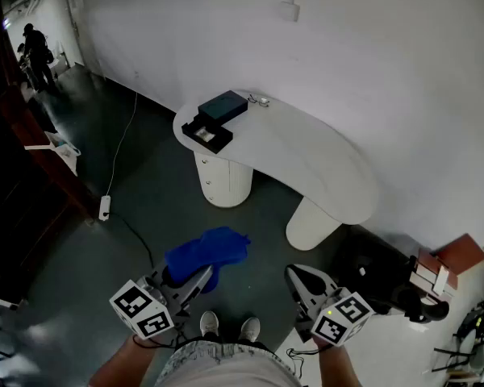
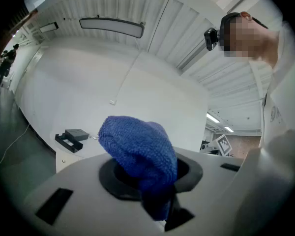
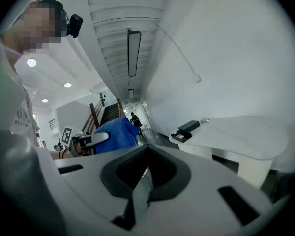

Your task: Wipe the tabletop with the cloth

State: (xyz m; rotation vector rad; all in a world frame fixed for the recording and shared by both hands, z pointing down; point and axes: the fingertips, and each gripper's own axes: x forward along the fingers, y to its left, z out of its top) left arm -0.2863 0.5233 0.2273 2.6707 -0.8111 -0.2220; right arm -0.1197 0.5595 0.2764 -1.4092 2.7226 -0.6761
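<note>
Item 1: left gripper point(image 1: 195, 279), held low in front of the person. Its jaws are closed on a blue knitted cloth point(image 1: 208, 252). The cloth bunches up in a soft mound just ahead of the jaw tips and hangs above the dark grey floor point(image 1: 145, 192).

Item 2: right gripper point(image 1: 306, 285), beside the left one and apart from it. Its jaws are drawn together with nothing between them.

Item 3: white curved tabletop point(image 1: 306, 164) on two round white pedestals point(image 1: 226, 180), ahead of both grippers and well apart from them. The cloth does not touch it.

Item 4: dark teal flat box point(image 1: 223, 106) at the far left end of the tabletop, ahead of the left gripper. A black open tray point(image 1: 207, 133) sits just beside the box, on its nearer side.

Item 5: white power strip point(image 1: 105, 208) on the floor, ahead and to the left of the left gripper, with a thin cable trailing from it.
</note>
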